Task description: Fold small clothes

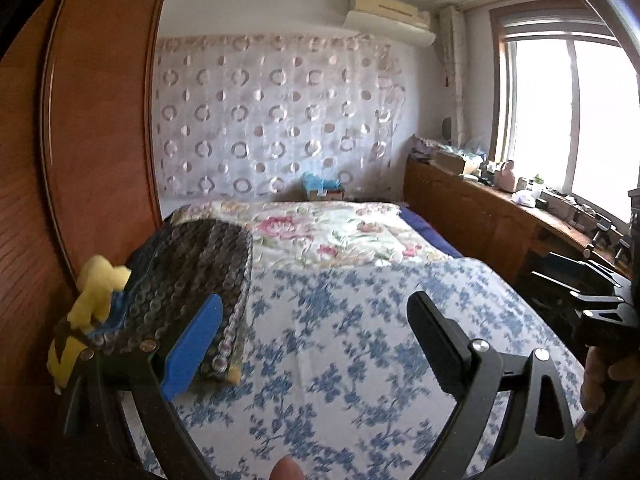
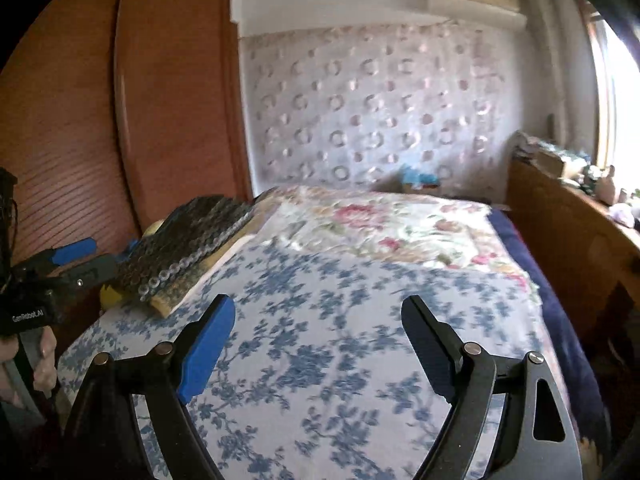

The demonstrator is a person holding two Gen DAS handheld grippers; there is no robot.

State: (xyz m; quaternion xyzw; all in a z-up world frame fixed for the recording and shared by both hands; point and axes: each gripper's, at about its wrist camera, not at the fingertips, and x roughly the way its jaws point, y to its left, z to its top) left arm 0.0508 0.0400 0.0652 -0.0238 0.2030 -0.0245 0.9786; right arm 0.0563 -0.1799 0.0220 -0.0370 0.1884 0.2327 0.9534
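Right wrist view: both the right claw [image 2: 322, 324] and left claw [image 1: 316, 320] released above bare blue-flowered sheet [image 2: 320, 360], dark folded cloth [image 2: 188, 248] at its left edge.

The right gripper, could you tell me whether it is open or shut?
Open: the right gripper has its fingers spread wide with nothing between them, only the blue-flowered sheet beyond.

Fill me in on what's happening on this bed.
A person holds a gripper in each hand over the blue-flowered sheet. The left gripper and right gripper are both open and empty. No small garment shows between them. A dark beaded mat and a yellow toy lie at the bed's left edge, untouched.
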